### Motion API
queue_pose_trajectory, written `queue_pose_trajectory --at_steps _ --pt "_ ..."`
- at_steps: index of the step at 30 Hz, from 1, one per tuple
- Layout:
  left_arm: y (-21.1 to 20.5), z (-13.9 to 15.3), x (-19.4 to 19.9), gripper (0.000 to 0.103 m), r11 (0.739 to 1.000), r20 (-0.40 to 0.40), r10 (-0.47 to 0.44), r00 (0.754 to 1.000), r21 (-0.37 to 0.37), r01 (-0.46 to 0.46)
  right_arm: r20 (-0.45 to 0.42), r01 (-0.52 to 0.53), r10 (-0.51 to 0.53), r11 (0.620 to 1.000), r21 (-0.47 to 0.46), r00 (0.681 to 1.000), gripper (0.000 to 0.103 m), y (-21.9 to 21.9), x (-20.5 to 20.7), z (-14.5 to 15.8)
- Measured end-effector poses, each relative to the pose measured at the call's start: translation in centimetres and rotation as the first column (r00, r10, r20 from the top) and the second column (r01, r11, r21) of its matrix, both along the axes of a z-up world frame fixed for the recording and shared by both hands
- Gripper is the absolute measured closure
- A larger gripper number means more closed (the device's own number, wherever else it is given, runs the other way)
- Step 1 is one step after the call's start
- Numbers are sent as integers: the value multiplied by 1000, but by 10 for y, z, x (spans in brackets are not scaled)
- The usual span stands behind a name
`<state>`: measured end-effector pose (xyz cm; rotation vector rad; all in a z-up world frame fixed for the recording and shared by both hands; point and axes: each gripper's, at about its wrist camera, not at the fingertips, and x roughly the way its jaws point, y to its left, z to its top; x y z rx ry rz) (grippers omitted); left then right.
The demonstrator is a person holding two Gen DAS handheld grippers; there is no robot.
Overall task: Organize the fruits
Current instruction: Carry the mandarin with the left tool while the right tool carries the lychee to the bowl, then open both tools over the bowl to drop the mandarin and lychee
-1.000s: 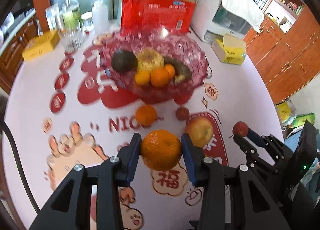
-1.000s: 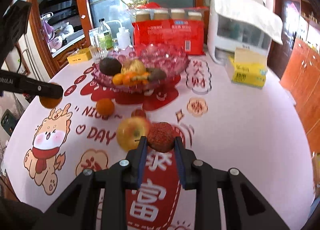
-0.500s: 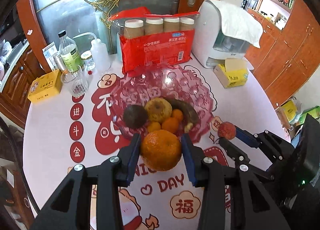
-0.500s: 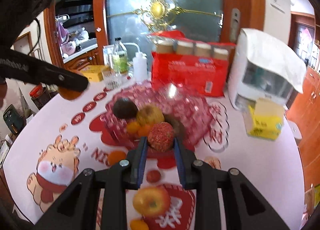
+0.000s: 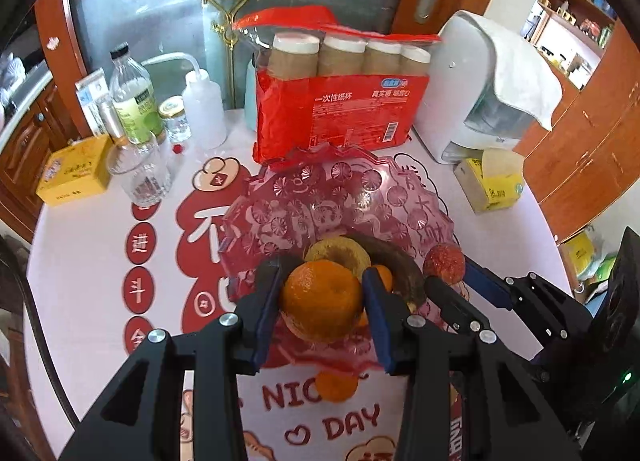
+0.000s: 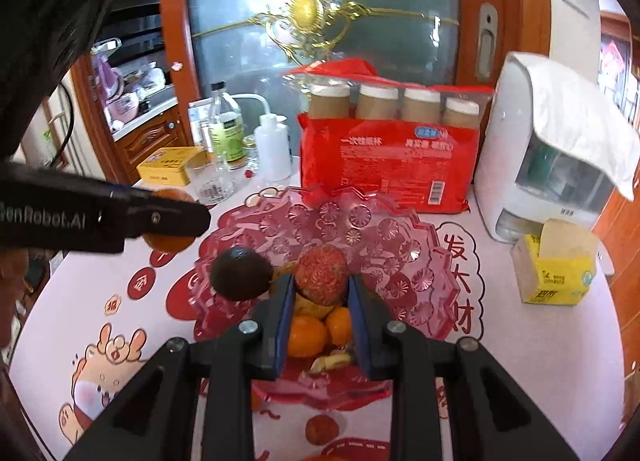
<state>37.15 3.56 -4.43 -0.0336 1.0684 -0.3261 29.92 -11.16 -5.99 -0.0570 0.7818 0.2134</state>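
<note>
- Above the near rim of the scalloped pink translucent fruit bowl (image 5: pixel 344 189), the left tongs (image 5: pixel 322 297) grip a large round orange (image 5: pixel 322 303) between their blue-padded fingers (image 5: pixel 267 301), clear of the tabletop (image 5: pixel 80 245).
- Just to the right, the right tongs (image 6: pixel 320 281) pinch a bumpy red lychee (image 6: pixel 322 271) over the bowl's middle; the left wrist view shows that fruit (image 5: pixel 444 263) at the bowl's right edge.
- Inside the bowl lie a dark round avocado (image 6: pixel 240 273), two small orange tangerines (image 6: pixel 306 335), a brownish-yellow round fruit (image 5: pixel 338 255) and a blackened banana (image 5: pixel 394 261).
- On the printed pink-and-red tabletop, just in front of the bowl, sit another small tangerine (image 5: pixel 336 385) and a second red lychee (image 6: pixel 322 429).
- Behind the bowl stands a red pack of paper cups (image 5: pixel 340 101), touching or nearly touching the far rim; a white appliance draped with a cloth (image 5: pixel 480 89) stands to its right, with a yellow tissue box (image 5: pixel 490 185) near it.
- Left of the bowl stand a clear drinking glass (image 5: pixel 140 177), bottles (image 5: pixel 132 97) and a yellow carton (image 5: pixel 74 177).
</note>
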Motion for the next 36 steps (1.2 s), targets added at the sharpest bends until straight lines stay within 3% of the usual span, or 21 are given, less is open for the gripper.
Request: queue_pose_trajectory --at_steps 5,12,14,22,36 --pt "-9 -27 13 63 998 -34 -33 999 -48 31 -57 45 -42 998 46 998 76 -7 21 -17" --pt "-17 -53 24 62 997 -79 -54 995 -61 49 -133 79 -66 992 95 989 76 -18 33 -46" --pt "-16 -54 25 51 997 -82 -49 995 -68 44 -145 92 -78 991 97 986 75 -21 35 -51" --pt "-2 -40 5 30 998 -79 -2 997 -59 -3 -138 123 -106 985 123 985 68 -31 21 -39" --pt "15 2 -90 29 996 -60 55 997 -67 -59 -143 196 -172 963 182 975 56 -73 -64 10"
